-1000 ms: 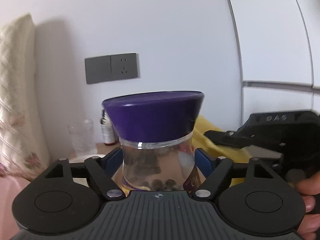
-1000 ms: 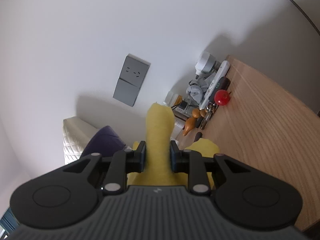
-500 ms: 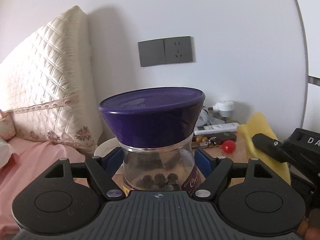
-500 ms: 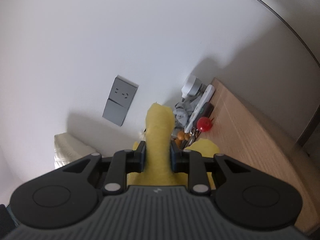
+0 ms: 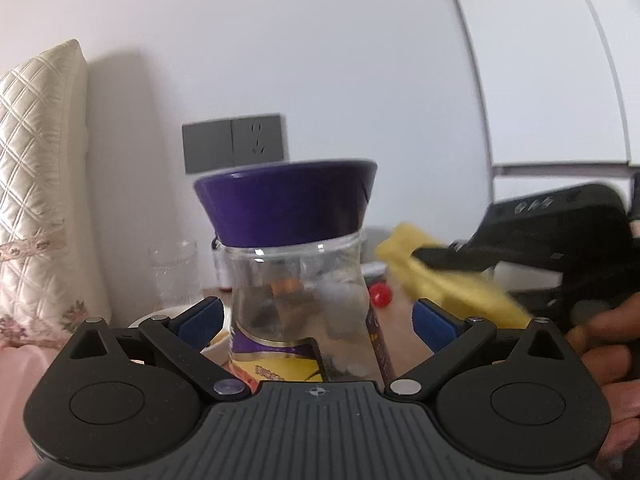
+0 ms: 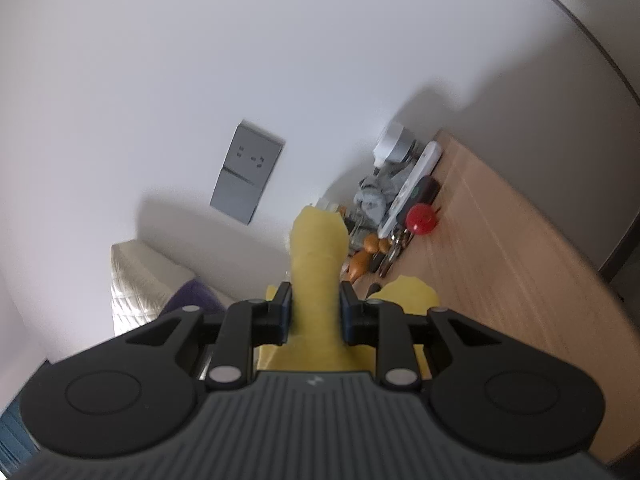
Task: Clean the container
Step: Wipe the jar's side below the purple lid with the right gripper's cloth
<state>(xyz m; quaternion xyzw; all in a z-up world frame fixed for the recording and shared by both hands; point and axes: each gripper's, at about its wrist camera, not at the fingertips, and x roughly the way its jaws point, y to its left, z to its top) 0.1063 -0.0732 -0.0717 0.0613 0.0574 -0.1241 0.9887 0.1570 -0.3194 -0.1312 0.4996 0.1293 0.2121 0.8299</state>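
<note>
A clear jar (image 5: 296,280) with a flared purple lid (image 5: 286,204) and a purple-yellow label stands upright between the fingers of my left gripper (image 5: 318,320). The blue pads (image 5: 200,316) stand a little off its sides, with tabletop showing in the gap on the right; the jar's base is hidden. My right gripper (image 6: 315,308) is shut on a folded yellow cloth (image 6: 318,248). In the left wrist view that cloth (image 5: 448,292) and the right gripper (image 5: 452,260) hover just right of the jar, blurred. The lid (image 6: 192,298) peeks in at the lower left of the right wrist view.
A wooden table (image 6: 500,260) carries a red ball (image 6: 420,218), a white remote (image 6: 416,176), keys and small clutter by the wall. A drinking glass (image 5: 174,272) stands behind the jar on the left. A quilted headboard (image 5: 36,184) and a grey wall socket (image 5: 234,146) lie beyond. A hand (image 5: 608,344) holds the right gripper.
The left gripper's pads have spread away from the jar, which now shows its label in front. The view swung right and down. The right gripper with the cloth moved closer to the jar.
</note>
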